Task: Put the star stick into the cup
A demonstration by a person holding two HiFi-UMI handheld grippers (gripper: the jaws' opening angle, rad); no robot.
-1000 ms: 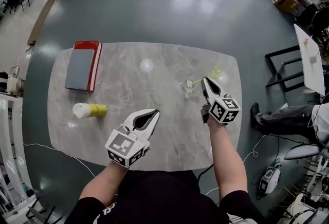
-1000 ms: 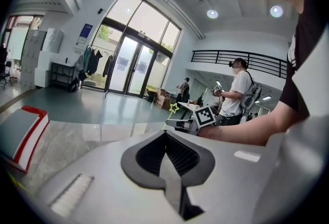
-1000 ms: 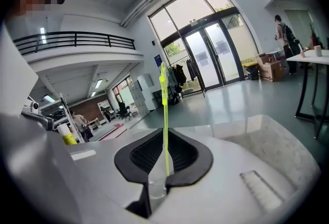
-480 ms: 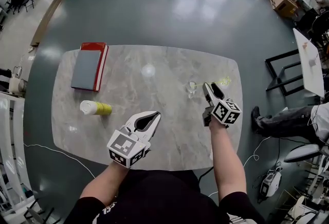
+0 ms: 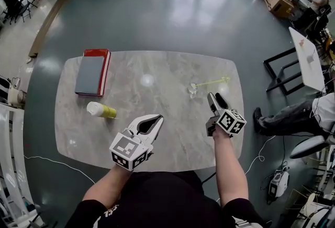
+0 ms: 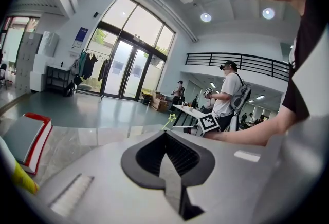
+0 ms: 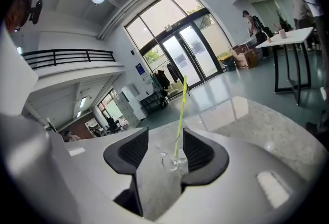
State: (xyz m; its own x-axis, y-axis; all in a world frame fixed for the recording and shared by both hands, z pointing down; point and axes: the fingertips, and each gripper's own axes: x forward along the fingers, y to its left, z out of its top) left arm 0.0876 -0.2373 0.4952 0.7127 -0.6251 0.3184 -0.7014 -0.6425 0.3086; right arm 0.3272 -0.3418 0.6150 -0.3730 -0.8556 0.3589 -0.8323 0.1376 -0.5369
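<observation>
**One stick seated, both grippers clear of it**

**Head view.** The cup (image 5: 192,89) stands on the table (image 5: 157,65) just ahead of the right gripper (image 5: 214,97) and slightly to its left, apart from the tips. The star stick (image 5: 209,83) rises out of the cup and leans away across the front of that gripper, its star end ahead and a little to the right. The left gripper (image 5: 158,117) hangs over the near part of the table, with the cup well apart to its right. A book (image 5: 91,72) and a yellow bottle (image 5: 101,111) on its side lie farther off to its left.

**Left gripper view.** The left gripper (image 6: 165,131) is clenched tip to tip with nothing between the jaws. The stick's star end shows small and distant just above the tips.

**Right gripper view.** The right gripper (image 7: 165,148) is released, its jaws wide apart after just having been opening. The cup (image 7: 169,157) and the star stick (image 7: 180,115) appear through the gap but stand beyond the tips, and neither pad touches them. The stick is thin, straight and yellow-green. Its lower end sits in the bottom of the small clear cup and its shaft leans on the rim, with the star uppermost.

**Progress.** The placement appears done, since the stick rests in the upright cup unsupported. Judged from this, only drawing the right gripper away without knocking the leaning shaft is left.
</observation>
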